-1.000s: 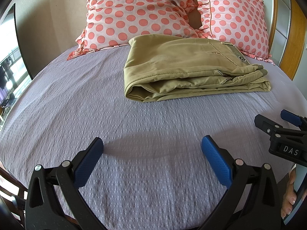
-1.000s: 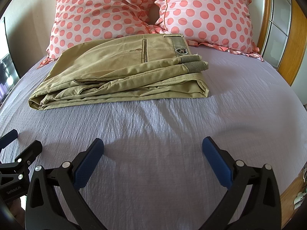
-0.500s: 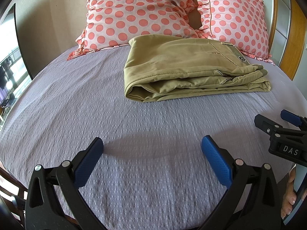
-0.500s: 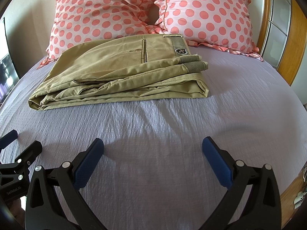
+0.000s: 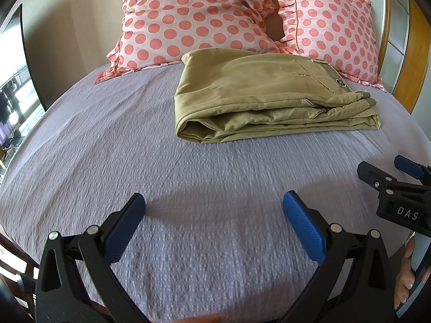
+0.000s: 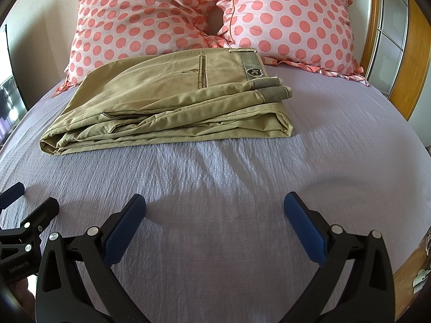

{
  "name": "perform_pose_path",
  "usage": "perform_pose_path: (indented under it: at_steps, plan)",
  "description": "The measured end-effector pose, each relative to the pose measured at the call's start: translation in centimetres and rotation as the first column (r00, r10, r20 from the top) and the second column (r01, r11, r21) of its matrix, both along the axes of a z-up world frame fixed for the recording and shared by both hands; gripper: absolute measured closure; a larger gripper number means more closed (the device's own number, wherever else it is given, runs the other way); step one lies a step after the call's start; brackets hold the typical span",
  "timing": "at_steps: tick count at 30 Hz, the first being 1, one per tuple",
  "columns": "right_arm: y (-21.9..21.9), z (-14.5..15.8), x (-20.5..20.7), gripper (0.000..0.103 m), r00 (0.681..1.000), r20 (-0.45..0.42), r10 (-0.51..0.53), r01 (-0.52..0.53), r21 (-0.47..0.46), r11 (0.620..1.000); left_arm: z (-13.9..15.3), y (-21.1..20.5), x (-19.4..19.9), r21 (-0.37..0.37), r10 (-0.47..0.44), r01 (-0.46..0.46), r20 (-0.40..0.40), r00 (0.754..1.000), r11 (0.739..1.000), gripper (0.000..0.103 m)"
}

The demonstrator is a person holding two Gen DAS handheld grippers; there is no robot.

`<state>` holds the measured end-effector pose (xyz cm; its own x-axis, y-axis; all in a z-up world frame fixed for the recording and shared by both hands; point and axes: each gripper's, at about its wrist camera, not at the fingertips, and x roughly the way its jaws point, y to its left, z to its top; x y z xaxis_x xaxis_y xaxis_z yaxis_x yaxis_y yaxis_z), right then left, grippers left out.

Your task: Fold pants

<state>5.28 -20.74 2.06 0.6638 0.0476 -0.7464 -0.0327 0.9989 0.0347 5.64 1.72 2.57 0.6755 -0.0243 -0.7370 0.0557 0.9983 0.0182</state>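
Khaki pants [image 5: 258,99] lie folded in a flat rectangle on the lilac bedspread, in front of the pillows; they also show in the right wrist view [image 6: 172,99], waistband and patch at the right. My left gripper [image 5: 212,204] is open and empty, low over the bedspread near the front edge, well short of the pants. My right gripper [image 6: 214,206] is open and empty, also short of the pants. The right gripper shows at the right edge of the left wrist view [image 5: 396,177]; the left gripper shows at the left edge of the right wrist view [image 6: 24,204].
Two pink pillows with coral dots [image 5: 194,18] [image 6: 291,18] lean at the head of the bed. A wooden headboard frame [image 6: 412,62] runs along the right. The lilac bedspread [image 6: 242,161] lies between grippers and pants. A window [image 5: 16,102] is at the left.
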Motion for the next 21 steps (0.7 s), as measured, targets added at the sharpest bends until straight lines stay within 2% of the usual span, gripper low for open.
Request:
perform_pose_path:
  at_steps: [21]
  plan:
    - [-0.06,0.02,0.03,0.001,1.0,0.0,-0.001,0.001,0.0,1.0,-0.01,-0.38,0.41,-0.002,0.01,-0.01,-0.014,1.0,1.0,0.002]
